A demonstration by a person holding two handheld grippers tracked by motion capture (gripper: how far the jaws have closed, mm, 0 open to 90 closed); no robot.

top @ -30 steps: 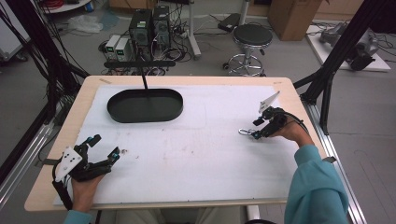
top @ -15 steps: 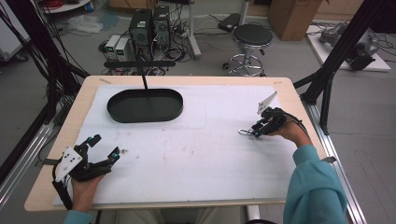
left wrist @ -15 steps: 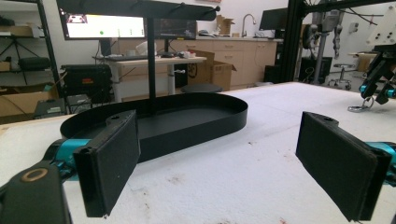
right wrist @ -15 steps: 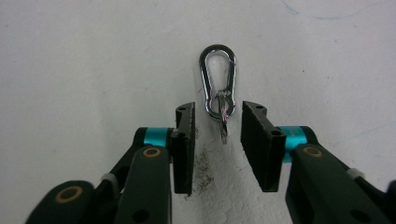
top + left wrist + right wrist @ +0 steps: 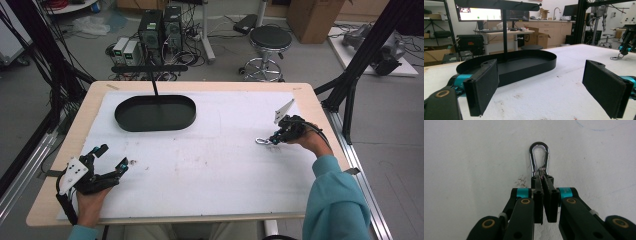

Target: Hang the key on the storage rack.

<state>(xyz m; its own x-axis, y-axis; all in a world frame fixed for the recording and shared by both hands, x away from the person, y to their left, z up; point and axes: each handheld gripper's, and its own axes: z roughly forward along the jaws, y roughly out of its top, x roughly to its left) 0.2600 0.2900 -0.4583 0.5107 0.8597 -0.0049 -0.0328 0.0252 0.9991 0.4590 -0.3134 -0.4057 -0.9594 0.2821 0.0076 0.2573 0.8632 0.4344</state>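
A silver carabiner (image 5: 531, 157) lies on the white table cover, right of centre (image 5: 261, 141). My right gripper (image 5: 542, 177) has just been closing its jaws, and their tips now pinch the near end of the clip. In the high view that gripper (image 5: 274, 140) is held low over the cover by a hand in a teal sleeve. My left gripper (image 5: 114, 156) rests near the front left corner. Its jaws stand wide apart with nothing between them (image 5: 549, 85). From it the carabiner (image 5: 616, 58) shows far off at the right.
A black oval tray (image 5: 122, 107) sits at the back left of the table, its wall (image 5: 529, 70) close ahead of the left gripper. A black post (image 5: 154, 87) with a crossbar rises at it. Stool, computers and frame legs stand beyond the table.
The right gripper's jaws have closed onto the carabiner's near end. Both hands have stayed where they were, and the left gripper is unchanged.
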